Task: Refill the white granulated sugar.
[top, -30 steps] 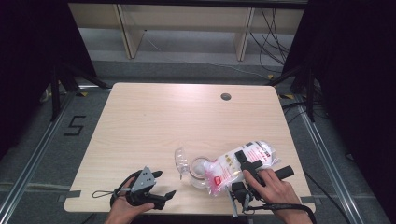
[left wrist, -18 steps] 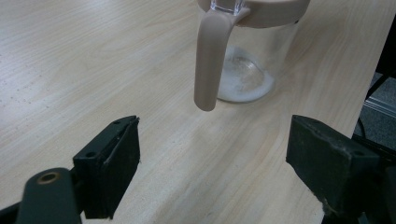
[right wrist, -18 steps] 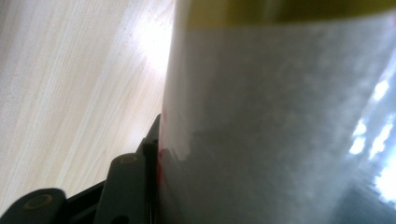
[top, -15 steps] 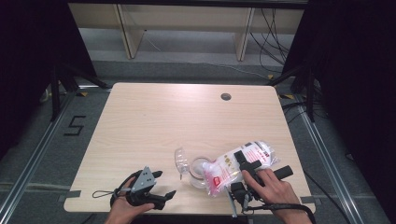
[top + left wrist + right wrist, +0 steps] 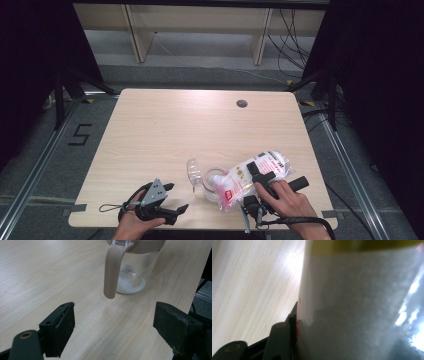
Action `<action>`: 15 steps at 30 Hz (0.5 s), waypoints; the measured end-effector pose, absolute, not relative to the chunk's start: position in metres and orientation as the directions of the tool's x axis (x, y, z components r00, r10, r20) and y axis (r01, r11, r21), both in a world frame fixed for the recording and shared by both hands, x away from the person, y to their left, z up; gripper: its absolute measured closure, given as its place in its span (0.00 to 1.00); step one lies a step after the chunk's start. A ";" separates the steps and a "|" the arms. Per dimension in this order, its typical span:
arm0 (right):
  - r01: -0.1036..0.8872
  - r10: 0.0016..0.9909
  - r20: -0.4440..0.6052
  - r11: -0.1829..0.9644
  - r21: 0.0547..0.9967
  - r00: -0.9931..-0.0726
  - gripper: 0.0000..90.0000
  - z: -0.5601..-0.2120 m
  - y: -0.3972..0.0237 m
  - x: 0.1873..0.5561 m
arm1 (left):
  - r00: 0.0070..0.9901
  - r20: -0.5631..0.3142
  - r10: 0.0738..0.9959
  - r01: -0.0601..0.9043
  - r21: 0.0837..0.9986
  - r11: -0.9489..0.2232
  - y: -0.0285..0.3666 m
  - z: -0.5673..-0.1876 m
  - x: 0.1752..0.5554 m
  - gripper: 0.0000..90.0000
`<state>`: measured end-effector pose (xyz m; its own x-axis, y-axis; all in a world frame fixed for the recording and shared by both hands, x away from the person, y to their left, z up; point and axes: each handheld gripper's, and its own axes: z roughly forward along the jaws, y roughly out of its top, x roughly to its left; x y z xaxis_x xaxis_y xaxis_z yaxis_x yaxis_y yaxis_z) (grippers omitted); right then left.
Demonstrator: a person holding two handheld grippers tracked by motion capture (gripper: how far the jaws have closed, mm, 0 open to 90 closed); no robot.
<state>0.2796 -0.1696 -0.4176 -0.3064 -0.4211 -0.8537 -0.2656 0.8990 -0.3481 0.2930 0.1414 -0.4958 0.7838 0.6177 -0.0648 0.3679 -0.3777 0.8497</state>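
Right gripper clamps the bag, label unreadable; left gripper gapes near jar.

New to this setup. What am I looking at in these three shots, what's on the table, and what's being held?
No robot arm: a person holds a two-jaw tool in each hand. One camera looks down from above the table; the others ride on each tool, looking along its black jaws. On the wooden table stands a clear jar with a beige handle and some white powder at the bottom. The right gripper clamps a plastic bag of white powder, tipped over the jar. The left gripper rests near the table's front edge, jaws open, holding nothing.
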 end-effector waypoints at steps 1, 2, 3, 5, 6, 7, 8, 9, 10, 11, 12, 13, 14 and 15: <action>-0.284 -0.448 -0.844 0.884 -0.370 -0.295 0.58 -0.416 -0.168 0.281 | 0.786 -0.060 0.615 0.363 0.851 -0.381 0.141 -0.496 0.293 0.19; -0.287 -0.447 -0.844 0.885 -0.368 -0.296 0.58 -0.416 -0.168 0.280 | 0.784 -0.060 0.618 0.363 0.852 -0.377 0.141 -0.496 0.293 0.19; -0.301 -0.481 -0.830 0.866 -0.400 -0.281 0.58 -0.414 -0.167 0.281 | 0.783 -0.068 0.618 0.366 0.854 -0.369 0.141 -0.496 0.293 0.19; -0.303 -0.462 -0.839 0.875 -0.378 -0.286 0.58 -0.415 -0.166 0.281 | 0.780 -0.076 0.621 0.370 0.857 -0.359 0.140 -0.496 0.293 0.19; -0.302 -0.460 -0.840 0.876 -0.377 -0.286 0.58 -0.415 -0.166 0.281 | 0.780 -0.076 0.621 0.370 0.856 -0.360 0.140 -0.496 0.293 0.19; -0.302 -0.458 -0.841 0.877 -0.374 -0.287 0.58 -0.415 -0.166 0.281 | 0.779 -0.072 0.623 0.370 0.855 -0.363 0.141 -0.496 0.292 0.19; -0.302 -0.455 -0.843 0.878 -0.371 -0.288 0.58 -0.415 -0.167 0.281 | 0.784 -0.068 0.617 0.366 0.853 -0.371 0.141 -0.496 0.293 0.19; -0.304 -0.453 -0.843 0.879 -0.368 -0.290 0.58 -0.416 -0.167 0.282 | 0.786 -0.059 0.616 0.361 0.852 -0.379 0.142 -0.496 0.293 0.19; -0.296 -0.443 -0.846 0.885 -0.360 -0.296 0.58 -0.417 -0.168 0.281 | 0.786 -0.058 0.616 0.360 0.852 -0.380 0.142 -0.496 0.293 0.19; -0.291 -0.436 -0.848 0.889 -0.354 -0.302 0.58 -0.417 -0.168 0.281 | 0.784 -0.066 0.617 0.365 0.853 -0.373 0.142 -0.496 0.293 0.19; -0.313 -0.450 -0.842 0.879 -0.360 -0.297 0.58 -0.417 -0.168 0.283 | 0.783 -0.070 0.618 0.366 0.854 -0.368 0.141 -0.496 0.293 0.19; -0.268 -0.376 -0.865 0.917 -0.295 -0.332 0.58 -0.421 -0.171 0.280 | 0.783 -0.067 0.619 0.370 0.850 -0.375 0.142 -0.495 0.293 0.19; -0.318 -0.447 -0.843 0.880 -0.354 -0.300 0.58 -0.417 -0.168 0.283 | 0.784 -0.069 0.617 0.369 0.851 -0.374 0.142 -0.495 0.293 0.19; -0.310 -0.434 -0.847 0.887 -0.342 -0.307 0.58 -0.418 -0.170 0.283 | 0.784 -0.063 0.617 0.363 0.853 -0.374 0.142 -0.496 0.293 0.19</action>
<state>0.2830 -0.1699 -0.4177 -0.3068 -0.4341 -0.8470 -0.3099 0.8870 -0.3423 0.2934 0.1417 -0.4957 0.7844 0.6170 -0.0632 0.3631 -0.3742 0.8533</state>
